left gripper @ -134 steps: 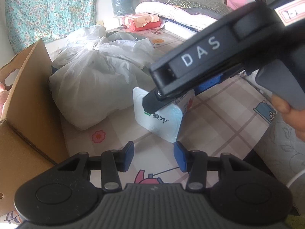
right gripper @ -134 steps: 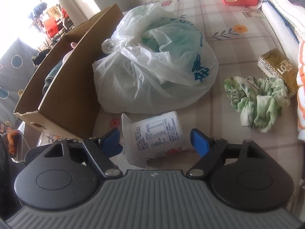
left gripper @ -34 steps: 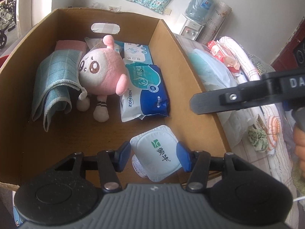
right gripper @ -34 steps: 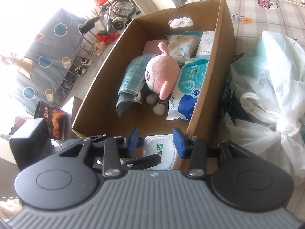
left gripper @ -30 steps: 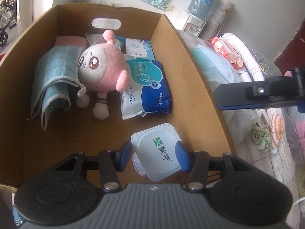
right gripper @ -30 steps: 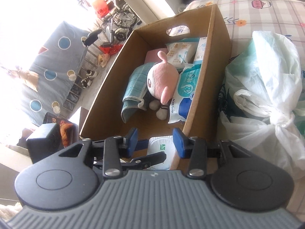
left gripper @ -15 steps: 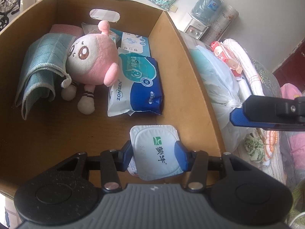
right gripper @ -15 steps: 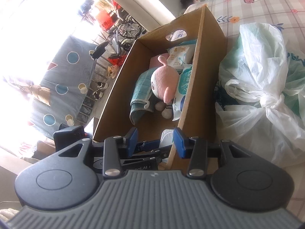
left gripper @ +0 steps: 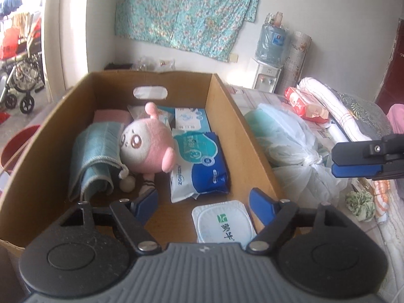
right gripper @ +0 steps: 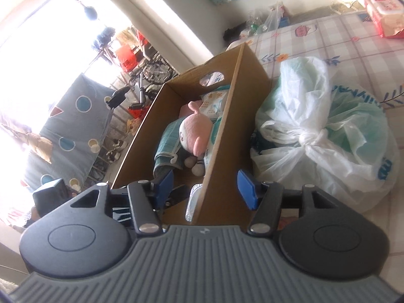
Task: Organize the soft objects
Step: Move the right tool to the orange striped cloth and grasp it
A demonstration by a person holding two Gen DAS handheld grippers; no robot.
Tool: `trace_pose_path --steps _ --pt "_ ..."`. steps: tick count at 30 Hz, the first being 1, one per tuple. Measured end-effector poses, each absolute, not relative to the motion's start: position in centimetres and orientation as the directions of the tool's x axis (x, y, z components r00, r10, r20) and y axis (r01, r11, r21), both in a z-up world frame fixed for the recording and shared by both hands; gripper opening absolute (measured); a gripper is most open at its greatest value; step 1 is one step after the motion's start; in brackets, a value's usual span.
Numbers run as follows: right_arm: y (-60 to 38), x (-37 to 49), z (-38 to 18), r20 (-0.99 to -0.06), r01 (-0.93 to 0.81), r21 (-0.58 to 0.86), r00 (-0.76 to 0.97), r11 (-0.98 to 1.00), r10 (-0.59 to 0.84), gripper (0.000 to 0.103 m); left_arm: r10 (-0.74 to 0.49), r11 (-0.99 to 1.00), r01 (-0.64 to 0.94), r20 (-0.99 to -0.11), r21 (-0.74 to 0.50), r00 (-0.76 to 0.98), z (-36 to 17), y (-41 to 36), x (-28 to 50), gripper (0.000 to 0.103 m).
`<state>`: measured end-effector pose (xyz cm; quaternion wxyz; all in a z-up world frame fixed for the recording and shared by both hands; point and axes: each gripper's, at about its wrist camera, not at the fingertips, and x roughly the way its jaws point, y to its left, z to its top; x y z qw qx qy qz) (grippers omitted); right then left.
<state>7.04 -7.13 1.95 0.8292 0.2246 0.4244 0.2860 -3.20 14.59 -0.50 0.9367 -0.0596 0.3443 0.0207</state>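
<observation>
The left claw point(left gripper: 203, 200) hangs wide open over the cardboard box point(left gripper: 242, 136). A white sealed pack point(left gripper: 222, 224) lies below it, untouched. The right claw point(right gripper: 205, 185) gapes empty astride the box wall.

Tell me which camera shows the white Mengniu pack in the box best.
Left wrist: the white pack lies face up, label readable, between that gripper's open jaws. Right wrist shows only its edge behind the cardboard box wall.

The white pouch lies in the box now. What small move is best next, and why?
Probably lift the left gripper up out of the cardboard box: its fingers stand open, the white pouch rests loose on the box floor, and the green scrunchie waits outside.
</observation>
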Motion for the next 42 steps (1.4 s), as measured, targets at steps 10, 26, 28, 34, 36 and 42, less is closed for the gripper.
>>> trace_pose_path --steps 10,26,28,34,36,42 --pt "-15.9 0.8 3.4 -0.542 -0.091 0.474 0.754 0.876 0.371 0.071 -0.114 0.992 0.127 -0.495 -0.007 0.862 3.1 8.8 -5.1 0.094" --pt "-28.3 -3.9 -3.3 -0.612 0.22 0.471 0.779 0.854 0.137 0.073 -0.362 0.869 0.488 -0.569 0.08 0.738 -3.1 -6.1 -1.0 0.093" --pt "-29.3 -2.5 -4.0 -0.622 0.224 0.453 0.773 0.863 0.126 0.071 -0.365 0.865 0.495 -0.579 0.077 0.729 -3.9 -7.2 -0.6 0.091" --pt "-31.0 3.6 -6.7 -0.694 0.232 0.324 0.717 0.917 0.063 0.057 -0.349 0.875 0.481 -0.613 0.058 0.709 -5.4 -8.7 0.3 0.082" --pt "-31.3 5.5 -8.5 -0.734 0.249 0.268 0.678 0.931 0.03 0.05 -0.343 0.877 0.477 -0.619 0.058 0.706 -5.7 -8.7 0.4 0.082" --pt "-32.2 5.8 -9.8 -0.725 0.251 0.332 0.685 0.909 0.075 0.04 -0.329 0.877 0.476 -0.641 0.065 0.694 -6.2 -8.8 0.6 0.079"
